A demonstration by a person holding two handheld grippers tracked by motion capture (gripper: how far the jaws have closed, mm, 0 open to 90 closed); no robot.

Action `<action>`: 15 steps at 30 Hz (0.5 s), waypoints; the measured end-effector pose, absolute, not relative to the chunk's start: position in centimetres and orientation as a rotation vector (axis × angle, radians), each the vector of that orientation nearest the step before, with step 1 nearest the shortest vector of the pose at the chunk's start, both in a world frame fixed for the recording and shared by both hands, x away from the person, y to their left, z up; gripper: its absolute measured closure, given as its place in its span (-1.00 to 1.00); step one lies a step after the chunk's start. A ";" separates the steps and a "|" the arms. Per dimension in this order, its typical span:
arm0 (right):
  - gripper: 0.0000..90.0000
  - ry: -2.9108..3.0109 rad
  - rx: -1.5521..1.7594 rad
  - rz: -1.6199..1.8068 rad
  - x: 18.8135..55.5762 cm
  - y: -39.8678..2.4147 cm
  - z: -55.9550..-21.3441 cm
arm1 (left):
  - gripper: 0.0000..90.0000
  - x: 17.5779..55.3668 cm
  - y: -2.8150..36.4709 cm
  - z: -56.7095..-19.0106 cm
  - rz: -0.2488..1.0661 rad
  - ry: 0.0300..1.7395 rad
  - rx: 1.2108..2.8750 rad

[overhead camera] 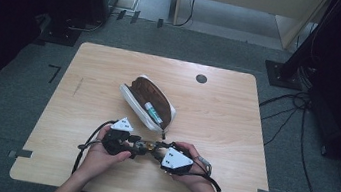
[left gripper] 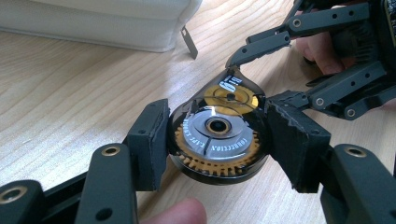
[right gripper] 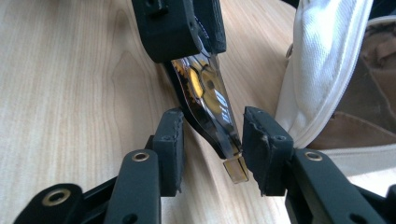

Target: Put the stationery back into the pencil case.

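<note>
1. Our left tool [left gripper: 217, 135] is clamped on the round body of one correction-tape dispenser [left gripper: 219, 140], held just above the desk [overhead camera: 237, 110].
2. Our right tool [right gripper: 210, 149] stands around the dispenser's narrow tip; one pad [right gripper: 254, 135] touches it, the other stands apart, so the jaws are not closed on it.
3. The high view adds one open white pouch [overhead camera: 147, 102] just behind our hands, with a tube inside.
4. The desk is bare to both side edges.

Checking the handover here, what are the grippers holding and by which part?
Left gripper clamps the correction tape dispenser across its round body. Right gripper straddles its narrow tip, not clearly pressing.
</note>
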State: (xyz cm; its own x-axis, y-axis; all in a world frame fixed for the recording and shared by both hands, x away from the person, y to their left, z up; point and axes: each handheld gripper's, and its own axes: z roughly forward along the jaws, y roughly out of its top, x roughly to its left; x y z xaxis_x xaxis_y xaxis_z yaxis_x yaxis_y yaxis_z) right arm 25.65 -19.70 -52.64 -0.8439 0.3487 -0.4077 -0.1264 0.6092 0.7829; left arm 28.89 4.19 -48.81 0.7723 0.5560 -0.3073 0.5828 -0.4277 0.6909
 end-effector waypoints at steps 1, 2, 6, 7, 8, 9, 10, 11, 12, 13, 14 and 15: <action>0.33 2.302 0.175 1.177 25.6 -19.7 -52.6 | -0.07 28.9 4.2 -48.8 -0.041 0.847 2.122; 0.37 2.288 0.147 1.146 25.6 -19.4 -52.8 | -0.07 29.0 4.2 -48.9 -0.042 0.854 2.123; 0.54 2.292 0.089 1.098 25.4 -18.9 -53.0 | -0.07 29.2 4.5 -48.9 -0.046 0.872 2.111; 0.54 2.292 0.089 1.098 25.4 -18.9 -53.0 | -0.07 29.2 4.5 -48.9 -0.046 0.872 2.111; 0.57 2.295 0.076 1.093 25.4 -18.8 -53.0 | -0.07 29.2 4.5 -49.0 -0.053 0.880 2.101; 0.61 2.292 0.067 1.102 25.3 -18.8 -53.0 | -0.07 29.3 4.7 -48.9 -0.064 0.882 2.088; 0.61 2.292 0.067 1.102 25.3 -18.8 -53.0 | -0.07 29.3 4.7 -48.9 -0.064 0.882 2.088; 0.65 2.295 0.066 1.116 25.4 -18.9 -53.0 | -0.07 29.4 4.8 -48.9 -0.080 0.887 2.071; 0.65 2.295 0.066 1.116 25.4 -18.9 -53.0 | -0.07 29.4 4.8 -48.9 -0.080 0.887 2.071; 0.68 2.300 0.073 1.137 25.4 -19.0 -52.9 | -0.08 29.5 5.0 -48.8 -0.083 0.888 2.063; 0.70 2.300 0.074 1.142 25.4 -19.0 -52.9 | -0.08 29.5 5.0 -48.8 -0.081 0.889 2.061; 0.70 2.300 0.074 1.142 25.4 -19.0 -52.9 | -0.08 29.5 5.0 -48.8 -0.081 0.889 2.061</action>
State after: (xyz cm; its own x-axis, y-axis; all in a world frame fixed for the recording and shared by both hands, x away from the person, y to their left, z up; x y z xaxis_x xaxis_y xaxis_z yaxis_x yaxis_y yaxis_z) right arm 25.39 -18.96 -52.91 -0.8390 0.2880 -0.4617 -0.1935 0.6350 0.7479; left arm 29.46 4.98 -48.82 0.7435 0.5618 -0.3626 0.6182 -0.3707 0.6931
